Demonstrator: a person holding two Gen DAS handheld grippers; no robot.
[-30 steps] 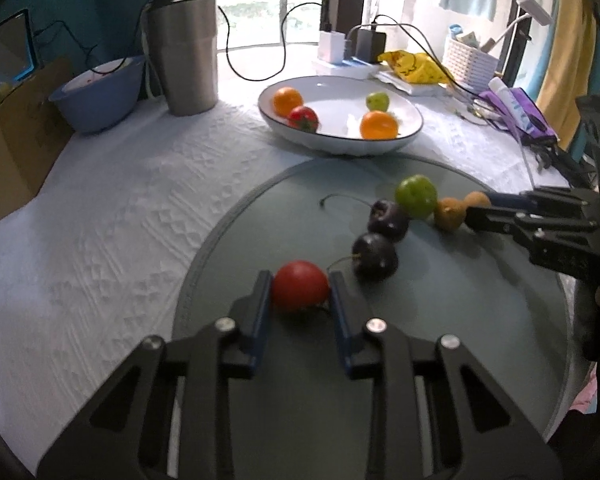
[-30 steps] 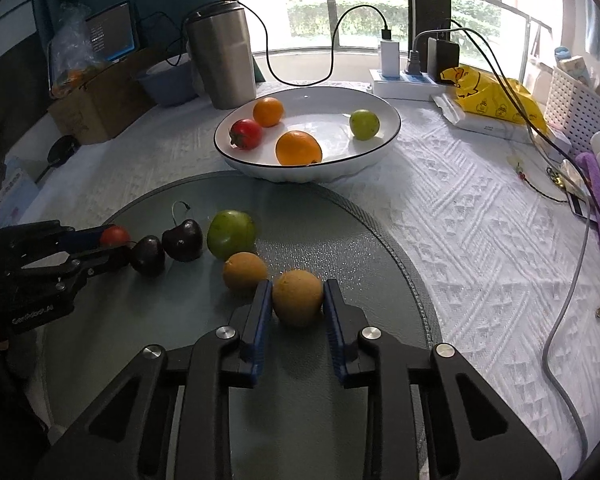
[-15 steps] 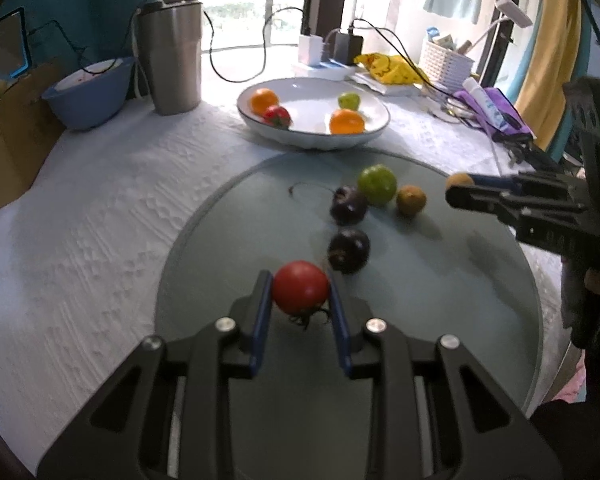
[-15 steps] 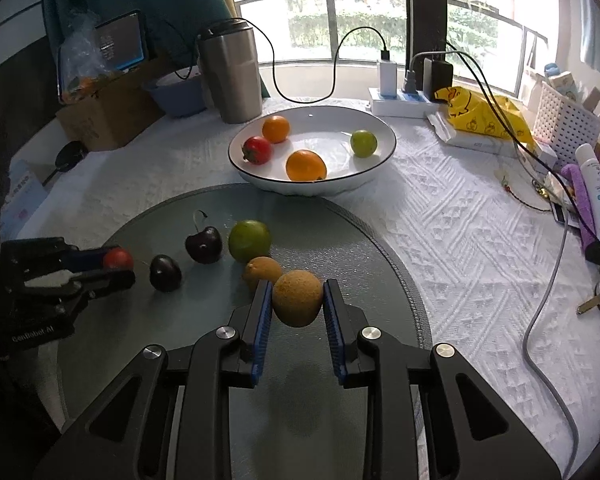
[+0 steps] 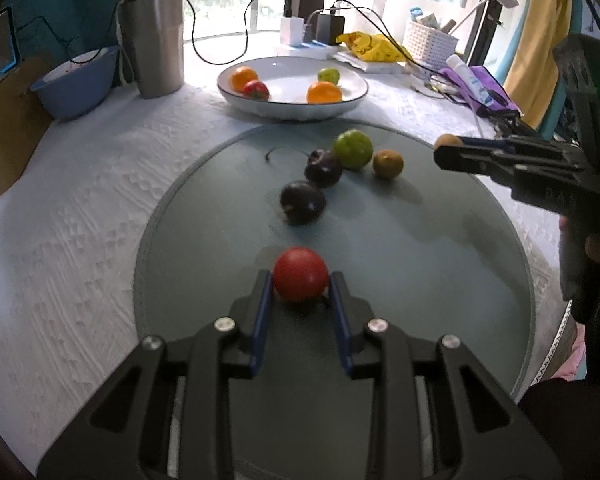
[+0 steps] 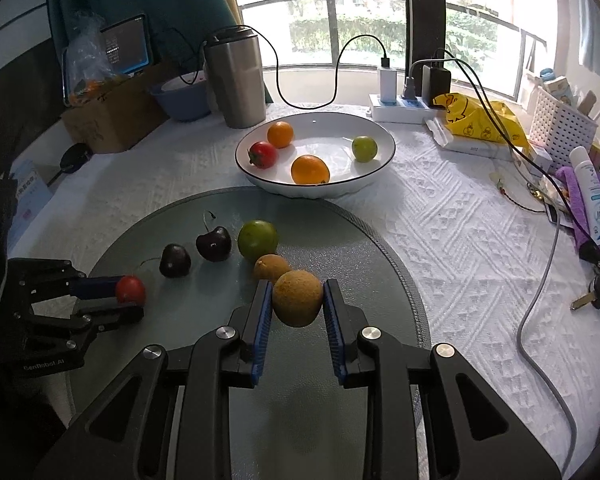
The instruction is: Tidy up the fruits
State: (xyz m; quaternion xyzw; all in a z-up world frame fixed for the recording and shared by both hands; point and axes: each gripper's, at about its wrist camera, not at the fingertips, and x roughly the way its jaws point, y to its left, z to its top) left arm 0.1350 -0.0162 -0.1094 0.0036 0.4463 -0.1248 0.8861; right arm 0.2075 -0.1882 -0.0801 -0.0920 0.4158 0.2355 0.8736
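My left gripper (image 5: 301,280) pinches a small red tomato (image 5: 300,274); my right gripper (image 6: 296,300) pinches a round tan-brown fruit (image 6: 297,298).

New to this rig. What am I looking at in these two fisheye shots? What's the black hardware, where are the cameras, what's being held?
No robot arm here: a person holds a two-finger gripper in each hand, and each gripper carries a fisheye camera looking forward along its fingers.

One shot is from the left gripper, which is shut on a red tomato. The other is from the right gripper, shut on a brownish round fruit. Each gripper also shows at the edge of the other's view.

On the grey round mat lie two dark cherries, a green fruit and another small brownish fruit. Behind it, a white bowl holds two oranges, a tomato and a green fruit.
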